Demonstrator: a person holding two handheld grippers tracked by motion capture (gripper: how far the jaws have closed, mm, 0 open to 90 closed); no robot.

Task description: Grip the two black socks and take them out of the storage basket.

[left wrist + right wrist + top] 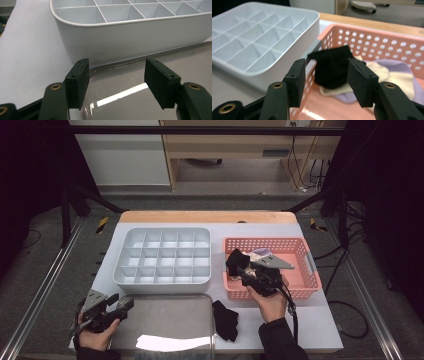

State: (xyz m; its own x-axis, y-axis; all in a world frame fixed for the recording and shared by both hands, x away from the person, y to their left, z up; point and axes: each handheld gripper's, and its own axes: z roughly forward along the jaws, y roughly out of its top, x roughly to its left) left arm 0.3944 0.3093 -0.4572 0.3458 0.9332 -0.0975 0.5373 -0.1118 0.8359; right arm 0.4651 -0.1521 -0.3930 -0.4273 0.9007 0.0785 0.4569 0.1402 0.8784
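Right gripper (325,81) open, black cloth (332,65) beyond

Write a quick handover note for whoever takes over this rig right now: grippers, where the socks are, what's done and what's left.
Left gripper: open, holding nothing, at the near left corner over the metal tray.
Right gripper: open over the pink basket, its pads apart from the black sock draped on the basket's left rim.
Another black sock lies on the table beside the tray.
Light-coloured socks sit in the basket.
Done: one black sock looks taken out.
Left, probably: grip the sock on the rim; the white divided box has no socks in it.
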